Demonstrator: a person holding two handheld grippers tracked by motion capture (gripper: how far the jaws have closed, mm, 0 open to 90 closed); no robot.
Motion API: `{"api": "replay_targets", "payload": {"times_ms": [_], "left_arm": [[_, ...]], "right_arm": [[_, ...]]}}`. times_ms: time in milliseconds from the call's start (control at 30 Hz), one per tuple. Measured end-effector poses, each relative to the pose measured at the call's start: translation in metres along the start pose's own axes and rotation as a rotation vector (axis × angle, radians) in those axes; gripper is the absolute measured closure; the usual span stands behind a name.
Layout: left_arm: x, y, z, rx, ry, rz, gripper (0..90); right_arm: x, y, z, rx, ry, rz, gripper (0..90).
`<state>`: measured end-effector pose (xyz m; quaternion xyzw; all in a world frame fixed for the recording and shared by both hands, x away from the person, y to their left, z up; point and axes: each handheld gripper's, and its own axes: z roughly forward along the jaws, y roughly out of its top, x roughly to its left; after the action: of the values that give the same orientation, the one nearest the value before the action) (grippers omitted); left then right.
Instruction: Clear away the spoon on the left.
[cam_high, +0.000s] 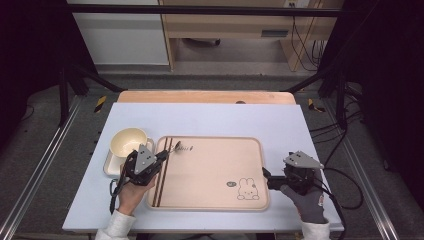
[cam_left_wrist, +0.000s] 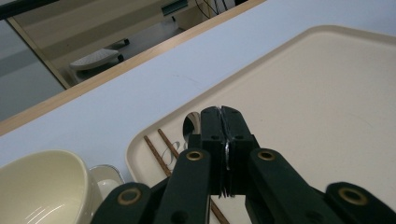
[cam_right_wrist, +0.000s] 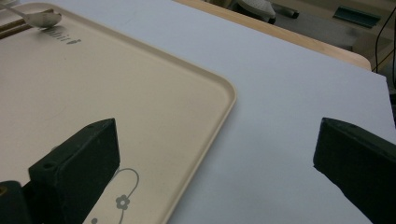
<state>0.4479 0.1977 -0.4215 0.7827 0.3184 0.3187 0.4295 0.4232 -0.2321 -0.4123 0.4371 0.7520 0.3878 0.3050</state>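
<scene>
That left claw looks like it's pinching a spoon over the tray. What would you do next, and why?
Probably lower the left gripper a little and open it, laying the spoon on the tray beside the chopsticks. Its jaws are shut on the spoon's handle, the bowl end hangs over the tray's corner, and the right gripper waits open.

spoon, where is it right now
In the high view the spoon sits at the tray's far left corner, by the chopsticks; the left claw is shut on its handle, with the cup just left.
</scene>
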Motion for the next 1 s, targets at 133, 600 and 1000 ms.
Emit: {"api": "replay_targets", "payload": {"times_ms": [133, 600, 1000], "left_arm": [[-0.004, -0.001, 0.003, -0.003, 0.002, 0.019, 88.5], [-0.022, -0.003, 0.013, 0.039, 0.006, 0.137, 86.7], [-0.025, -0.005, 0.015, 0.085, 0.010, 0.181, 85.5]], "right_arm": [[0.000, 0.000, 0.000, 0.000, -0.001, 0.000, 0.7], [0.000, 0.000, -0.002, -0.007, -0.001, -0.004, 0.7], [0.000, 0.000, 0.000, 0.001, 0.000, -0.005, 0.7]]}}
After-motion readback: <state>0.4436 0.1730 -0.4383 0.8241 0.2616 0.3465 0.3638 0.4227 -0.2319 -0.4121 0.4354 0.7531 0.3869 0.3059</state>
